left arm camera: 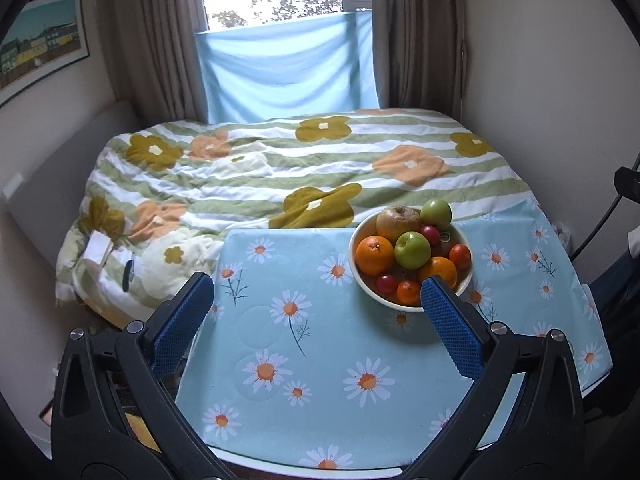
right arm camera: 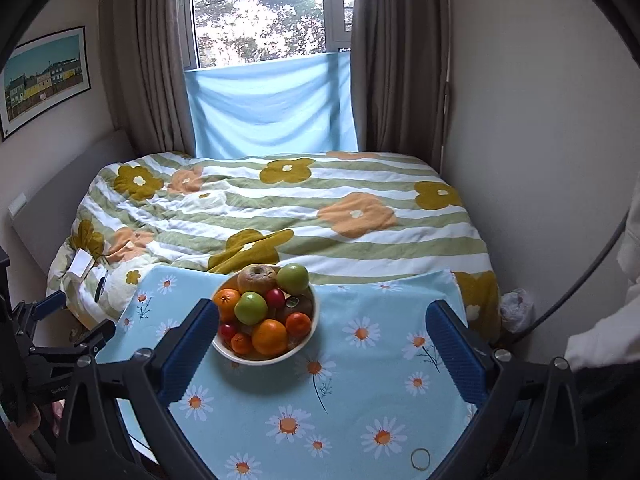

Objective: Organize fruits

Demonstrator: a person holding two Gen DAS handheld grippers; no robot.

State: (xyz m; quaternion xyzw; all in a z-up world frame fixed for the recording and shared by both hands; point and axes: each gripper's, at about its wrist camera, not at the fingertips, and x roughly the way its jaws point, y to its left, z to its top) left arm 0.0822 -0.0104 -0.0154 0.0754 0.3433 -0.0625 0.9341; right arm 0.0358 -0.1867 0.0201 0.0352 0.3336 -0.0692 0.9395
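Fruits heaped in the bowl (right arm camera: 304,350) lie ahead of both spread, empty grippers: left gripper (left arm camera: 316,312), right gripper (right arm camera: 322,344).

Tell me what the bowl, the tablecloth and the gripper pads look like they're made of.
Bowl: probably glazed ceramic, or possibly melamine; cream, smooth, with a thick rounded rim.
Tablecloth: looks like wipeable vinyl or coated fabric; light blue daisy print, faint sheen, lies flat with ring-shaped marks.
Gripper pads: likely blue rubber or textured plastic; matte, with a fine dimpled grid, on black plastic arms.
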